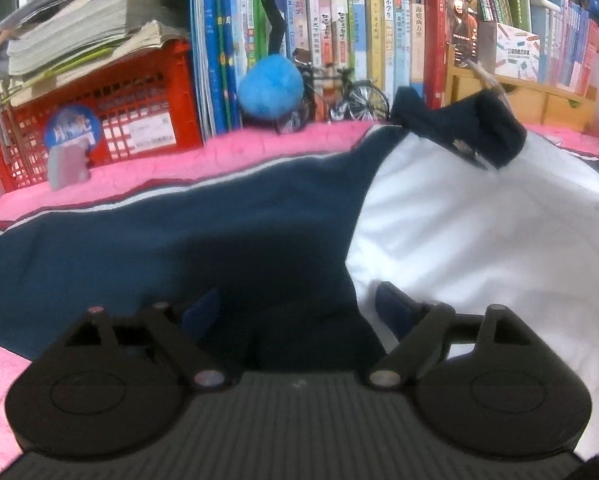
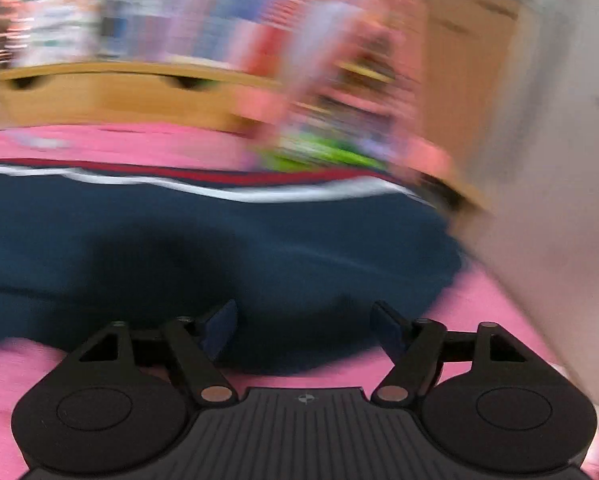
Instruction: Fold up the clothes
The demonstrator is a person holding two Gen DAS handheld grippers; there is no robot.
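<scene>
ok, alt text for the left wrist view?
The open left gripper hovers over a navy-and-white garment spread on a pink cloth. Behind stand a row of books, a red crate and a blue plush ball.

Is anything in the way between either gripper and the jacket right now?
Nothing visible. The left gripper is open directly over the navy and white jacket; the right gripper is open at its navy edge on the pink cover.
</scene>
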